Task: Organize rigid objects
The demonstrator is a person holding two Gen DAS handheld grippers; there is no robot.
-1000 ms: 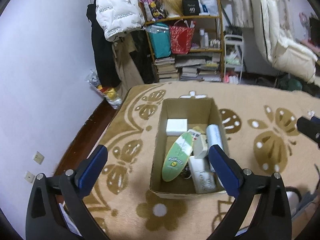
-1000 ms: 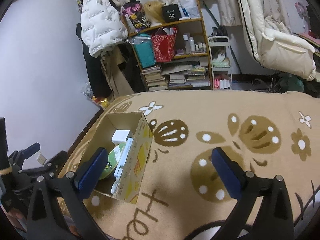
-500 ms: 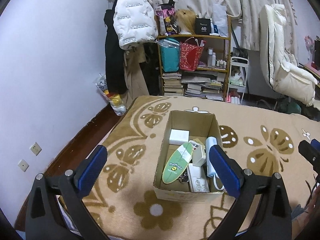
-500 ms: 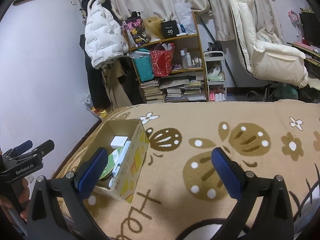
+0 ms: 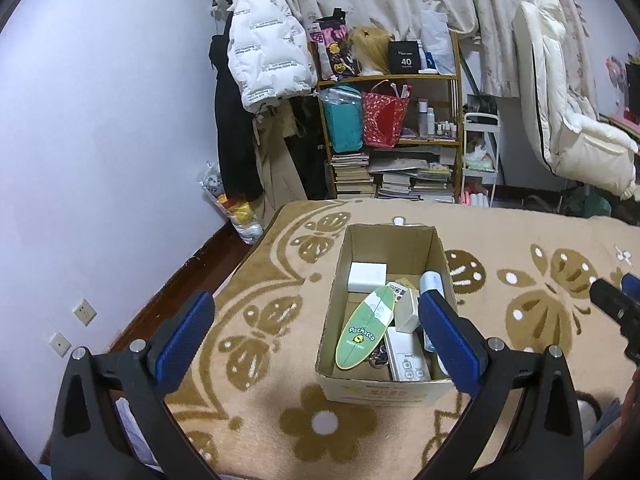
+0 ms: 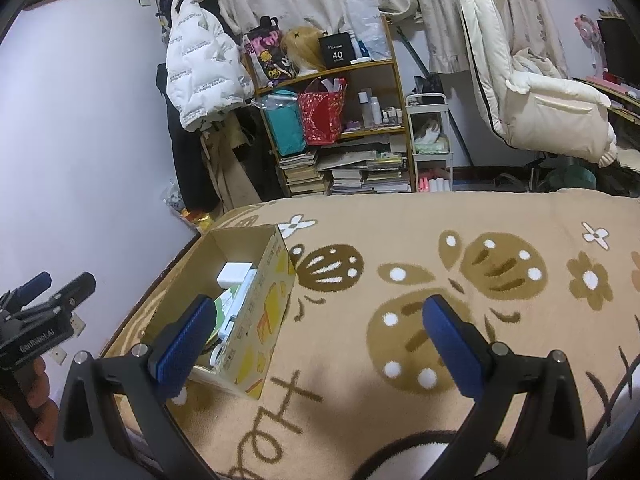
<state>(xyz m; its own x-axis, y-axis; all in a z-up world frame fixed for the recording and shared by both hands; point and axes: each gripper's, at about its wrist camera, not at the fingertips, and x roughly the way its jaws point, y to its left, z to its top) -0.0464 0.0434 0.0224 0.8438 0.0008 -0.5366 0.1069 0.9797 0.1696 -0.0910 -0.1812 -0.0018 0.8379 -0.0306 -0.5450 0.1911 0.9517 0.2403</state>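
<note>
An open cardboard box (image 5: 390, 239) (image 6: 264, 318) sits on a tan patterned blanket (image 5: 520, 280) (image 6: 440, 240). Inside it lie a green oval board (image 5: 365, 326), a white square box (image 5: 367, 276) (image 6: 235, 273), a light blue tube (image 5: 431, 280) and other white boxes (image 5: 407, 359). My left gripper (image 5: 318, 334) hangs open above and in front of the box, holding nothing. My right gripper (image 6: 320, 342) is open over the bare blanket to the right of the box, also holding nothing. Each gripper shows at the edge of the other's view.
A cluttered shelf (image 5: 400, 120) (image 6: 344, 128) with books and bags stands behind the bed, with a white puffer jacket (image 5: 266, 52) (image 6: 202, 76) hanging beside it. A cream padded chair (image 5: 572, 128) (image 6: 536, 92) is at the right. The wall (image 5: 100, 160) and dark floor lie left.
Both grippers have risen and pulled back from the box, so it looks smaller and more of the room shows. Both stayed open.
</note>
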